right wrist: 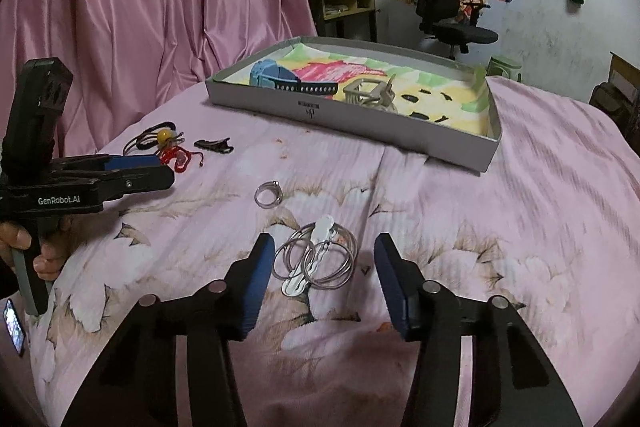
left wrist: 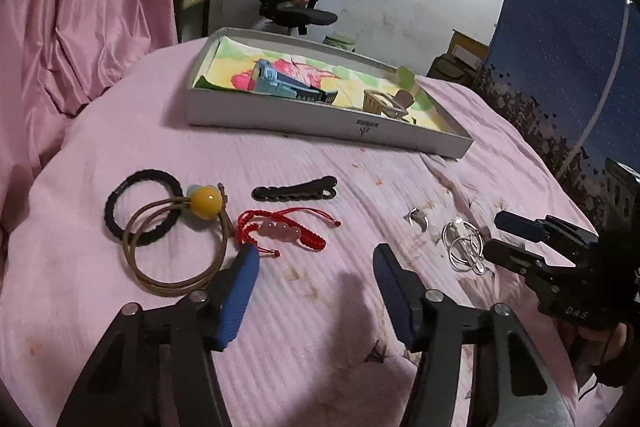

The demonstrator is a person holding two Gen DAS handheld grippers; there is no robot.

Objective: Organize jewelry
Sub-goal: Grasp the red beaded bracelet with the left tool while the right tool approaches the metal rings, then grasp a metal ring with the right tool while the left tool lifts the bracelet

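We are working over a pink quilted bed cover [right wrist: 520, 187], organizing jewelry into the shallow grey cardboard box [right wrist: 360, 131] lying at its far side. Our right claw [right wrist: 320, 267] is hanging released, both blue pads spread, straddling the cluster of thin silver hoop earrings [right wrist: 320, 257] on its pale card. The hoops are looking light, springy and slippery, likely to tangle or skate on the fabric; we are judging the card's edge, or the bunched wires together, the safest place to pinch. A silver ring [right wrist: 269, 194] is lying just beyond. Our left claw [left wrist: 316, 267] is likewise hanging released, low over the cover, its left pad just beside the red braided cord bracelet with pink beads [left wrist: 280, 229]. That bracelet is looking soft and limp, easiest taken at the beads. A black hair clip [left wrist: 295, 189] and hair ties with a yellow bead [left wrist: 172, 227] are waiting nearby.
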